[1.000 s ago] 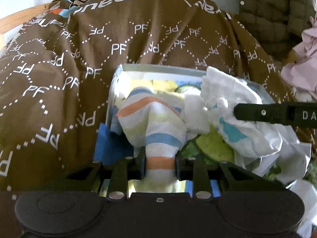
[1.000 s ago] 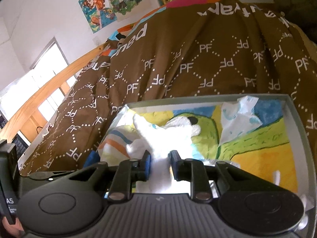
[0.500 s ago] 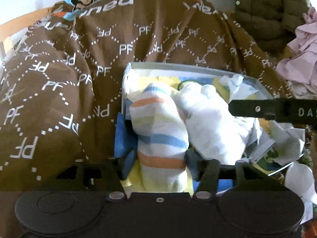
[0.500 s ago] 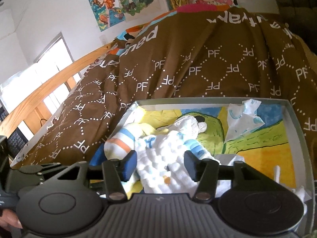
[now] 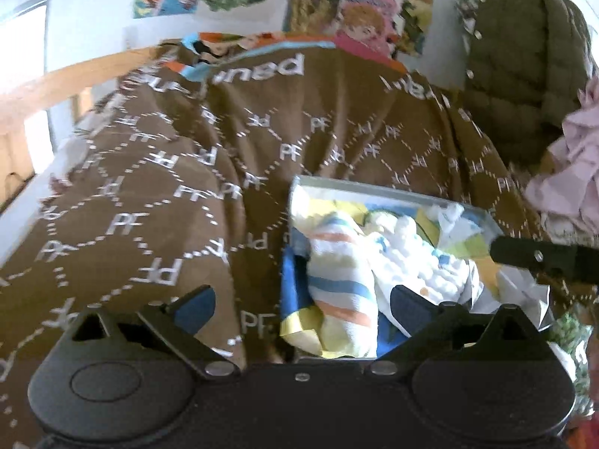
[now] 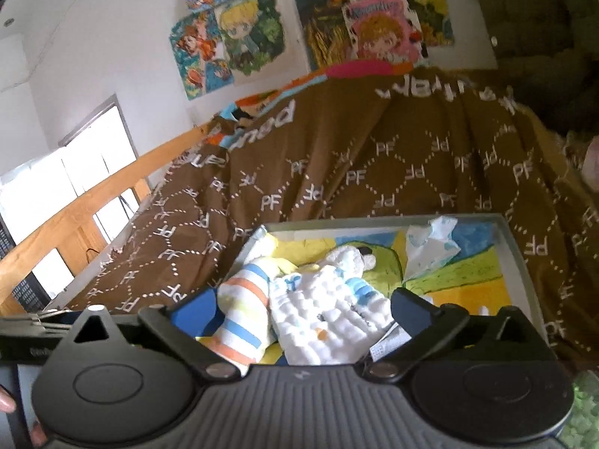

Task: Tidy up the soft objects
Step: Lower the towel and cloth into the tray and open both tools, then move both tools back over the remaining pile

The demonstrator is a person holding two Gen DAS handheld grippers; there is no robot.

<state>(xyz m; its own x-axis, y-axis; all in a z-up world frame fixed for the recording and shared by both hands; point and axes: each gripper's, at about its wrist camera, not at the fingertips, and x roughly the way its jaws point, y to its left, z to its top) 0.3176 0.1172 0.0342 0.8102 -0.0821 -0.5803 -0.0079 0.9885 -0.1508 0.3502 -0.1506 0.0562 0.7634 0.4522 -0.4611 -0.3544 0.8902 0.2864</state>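
Jaws of both hand-held grippers, left (image 5: 303,305) and right (image 6: 303,305), are opening wide, having released the striped cloth (image 5: 338,284) and white cloth (image 6: 329,307) into the box (image 6: 520,262).

striped cloth (image 5: 338,280), brown monogram blanket (image 5: 187,194)

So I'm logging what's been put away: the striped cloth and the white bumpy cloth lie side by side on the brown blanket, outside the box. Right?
Not quite. In the right wrist view, the striped cloth and white bumpy cloth lie side by side inside the box, not on the brown blanket.
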